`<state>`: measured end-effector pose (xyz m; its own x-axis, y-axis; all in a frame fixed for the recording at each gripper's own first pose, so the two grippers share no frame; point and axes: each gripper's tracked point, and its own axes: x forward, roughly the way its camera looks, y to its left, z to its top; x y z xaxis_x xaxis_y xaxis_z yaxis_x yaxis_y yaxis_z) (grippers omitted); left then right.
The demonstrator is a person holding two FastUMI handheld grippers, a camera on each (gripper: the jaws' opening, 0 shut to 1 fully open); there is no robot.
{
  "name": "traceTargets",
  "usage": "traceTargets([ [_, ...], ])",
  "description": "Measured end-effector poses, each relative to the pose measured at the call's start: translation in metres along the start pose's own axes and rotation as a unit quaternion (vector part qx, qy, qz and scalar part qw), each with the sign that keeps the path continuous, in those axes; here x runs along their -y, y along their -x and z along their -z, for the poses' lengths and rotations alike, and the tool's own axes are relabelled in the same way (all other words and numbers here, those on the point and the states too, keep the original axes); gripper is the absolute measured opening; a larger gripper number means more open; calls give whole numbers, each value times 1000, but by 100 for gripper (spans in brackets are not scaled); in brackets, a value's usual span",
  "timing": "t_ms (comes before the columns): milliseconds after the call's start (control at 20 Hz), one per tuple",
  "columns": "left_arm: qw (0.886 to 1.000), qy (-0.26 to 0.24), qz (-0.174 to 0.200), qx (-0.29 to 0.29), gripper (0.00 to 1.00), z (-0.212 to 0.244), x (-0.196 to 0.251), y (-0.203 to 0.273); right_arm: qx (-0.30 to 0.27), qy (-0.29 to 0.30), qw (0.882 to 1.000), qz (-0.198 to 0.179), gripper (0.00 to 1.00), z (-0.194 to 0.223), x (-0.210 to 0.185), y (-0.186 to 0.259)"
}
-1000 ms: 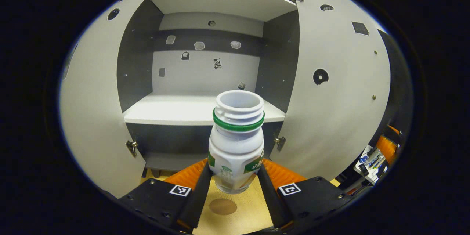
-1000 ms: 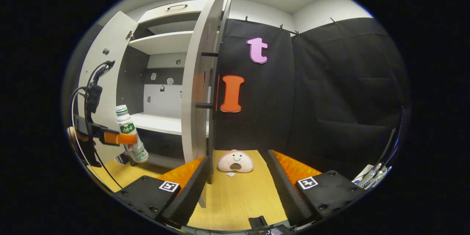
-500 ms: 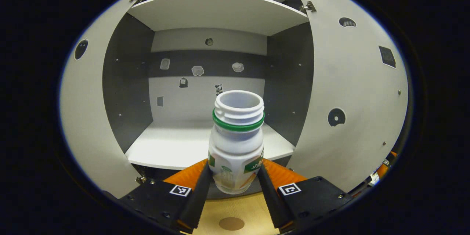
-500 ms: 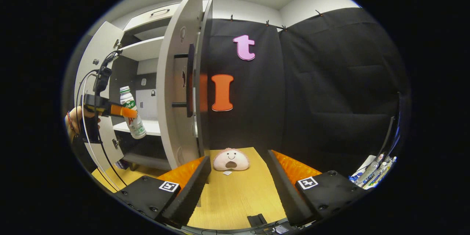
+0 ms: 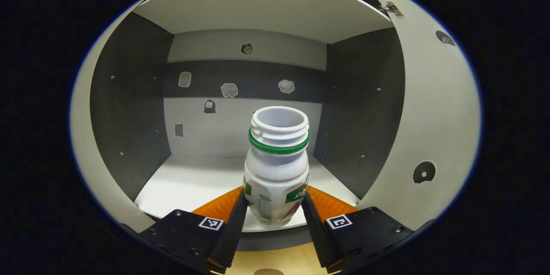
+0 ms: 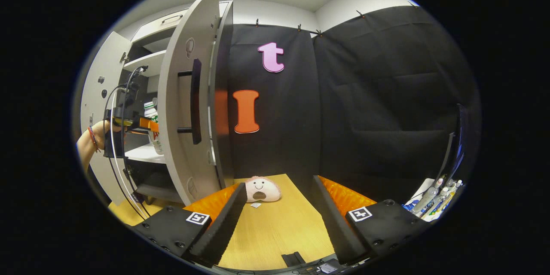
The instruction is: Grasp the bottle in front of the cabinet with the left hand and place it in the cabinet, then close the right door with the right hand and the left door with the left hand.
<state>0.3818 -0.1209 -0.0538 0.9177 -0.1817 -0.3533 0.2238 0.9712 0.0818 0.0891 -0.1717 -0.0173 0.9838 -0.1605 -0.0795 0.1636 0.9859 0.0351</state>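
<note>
white bottle [image 5: 277, 167] in left tongs [image 5: 275, 217] over shelf edge [image 5: 193, 223].

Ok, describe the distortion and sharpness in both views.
Left gripper view: fisheye bows the grey cabinet door into a curve; the white plastic bottle with a green ring is sharp. Right gripper view: the door's black bar handle bends slightly; the pink plush toy is crisp.

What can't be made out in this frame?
- Bottle base, left gripper view: hidden between the left gripper fingers, so contact with the shelf can't be told.
- Bottle in the right gripper view: mostly behind the right door.
- Items at that view's right edge: too small.
</note>
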Motion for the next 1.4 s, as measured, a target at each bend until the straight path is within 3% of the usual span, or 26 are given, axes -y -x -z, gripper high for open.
traceTargets([
  [100,1000,-5,0,-15,72,7,0,-10,-4,-6,1000,6,94,2,0,1],
  [200,1000,-10,0,-29,72,13,1,-18,-8,-8,1000,11,100,5,1,0],
  [550,998,-47,-21,-24,75,6,-5,-26,-12,-7,1000,15,100,7,3,-2],
  [600,998,-50,-25,-18,78,3,-6,-25,-13,-7,1000,12,100,8,2,-2],
  [650,998,-53,-26,-17,89,2,-6,-22,-14,-6,1000,10,100,9,1,-2],
  [750,998,-52,-32,-9,97,0,-9,-14,-14,-4,1000,7,100,11,-2,-3],
  [1050,999,-25,-35,16,97,-3,-15,39,-17,6,1000,-15,100,11,-12,-9],
  [1400,994,2,-80,73,97,-17,-36,143,-13,25,998,-62,100,5,-25,-30],
])
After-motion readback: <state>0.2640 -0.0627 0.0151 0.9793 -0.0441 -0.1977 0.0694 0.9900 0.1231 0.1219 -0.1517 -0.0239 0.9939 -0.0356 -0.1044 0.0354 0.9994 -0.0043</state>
